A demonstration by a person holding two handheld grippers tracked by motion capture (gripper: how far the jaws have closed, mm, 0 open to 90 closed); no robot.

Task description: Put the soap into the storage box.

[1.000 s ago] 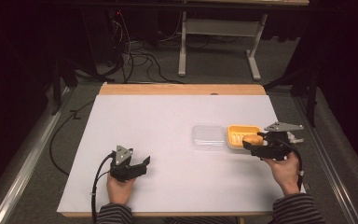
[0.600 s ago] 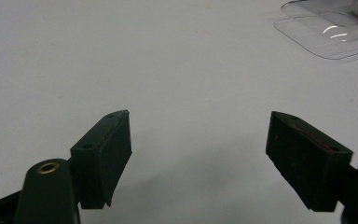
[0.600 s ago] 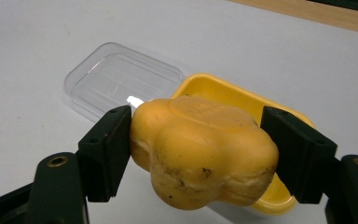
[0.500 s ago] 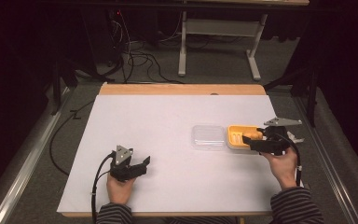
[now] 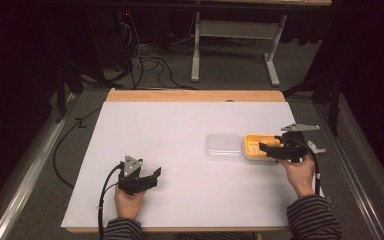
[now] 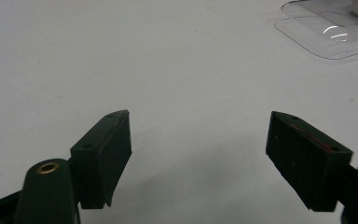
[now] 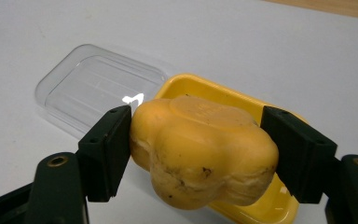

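My right gripper (image 7: 200, 140) is shut on a lumpy yellow bar (image 7: 205, 154), one pad on each side of it. The bar hangs just over the near end of a yellow tray (image 7: 200, 86). A clear plastic lid (image 7: 98, 88) lies flat on the table to the tray's left, touching it. From above, the right gripper (image 5: 270, 148) reaches over the yellow tray (image 5: 252, 142) at the table's right, beside the lid (image 5: 222, 146). My left gripper (image 5: 152, 177) rests near the front left, open, its jaws (image 6: 200, 140) wide apart over bare table.
The white table top (image 5: 180, 120) has a wooden strip along its far edge. A corner of the clear lid (image 6: 326, 32) lies far ahead of the left gripper. Dark floor with cables and a desk frame lies beyond the table.
My right gripper, holding the yellow bar, has shifted a little to the left over the yellow tray. The left gripper has not moved.
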